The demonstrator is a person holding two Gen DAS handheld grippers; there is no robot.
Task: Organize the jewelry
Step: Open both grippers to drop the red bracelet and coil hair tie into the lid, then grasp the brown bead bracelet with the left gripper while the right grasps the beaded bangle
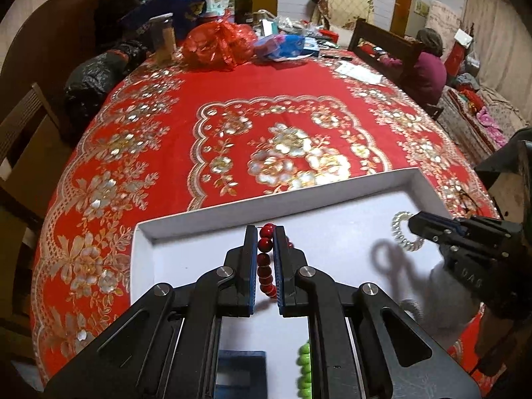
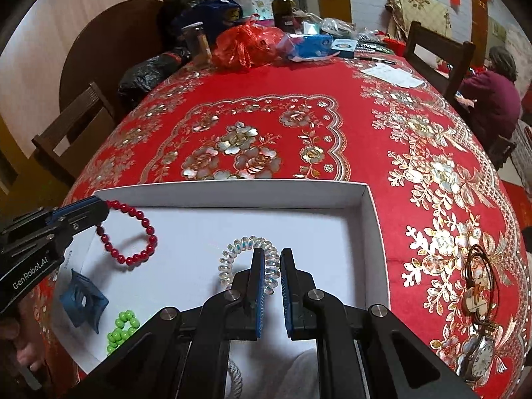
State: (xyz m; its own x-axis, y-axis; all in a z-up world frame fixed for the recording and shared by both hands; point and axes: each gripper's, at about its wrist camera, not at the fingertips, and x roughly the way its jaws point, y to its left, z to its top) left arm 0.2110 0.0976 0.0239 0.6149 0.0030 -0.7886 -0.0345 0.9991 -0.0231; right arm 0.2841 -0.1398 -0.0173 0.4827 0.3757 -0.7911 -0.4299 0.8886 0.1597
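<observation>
A white tray [image 1: 206, 214] [image 2: 372, 219] lies on the red tablecloth. My left gripper [image 1: 266, 232] is shut on a red bead bracelet [image 1: 265, 262], which hangs over the tray's left part; the bracelet [image 2: 133, 236] and the left gripper [image 2: 99, 211] also show in the right wrist view. My right gripper [image 2: 272, 256] stands slightly open over a clear spiral hair tie [image 2: 232, 252] lying in the tray, one coil side between the jaws. The hair tie [image 1: 400, 232] and the right gripper [image 1: 414, 224] also show in the left wrist view.
A green bead bracelet [image 2: 121, 331] and a blue pouch [image 2: 83, 299] lie in the tray's near left. A wristwatch [image 2: 478, 359] and a cord pendant [image 2: 478, 286] lie on the cloth right of the tray. Bags, a bottle [image 2: 282, 0] and papers crowd the far end. Chairs surround the table.
</observation>
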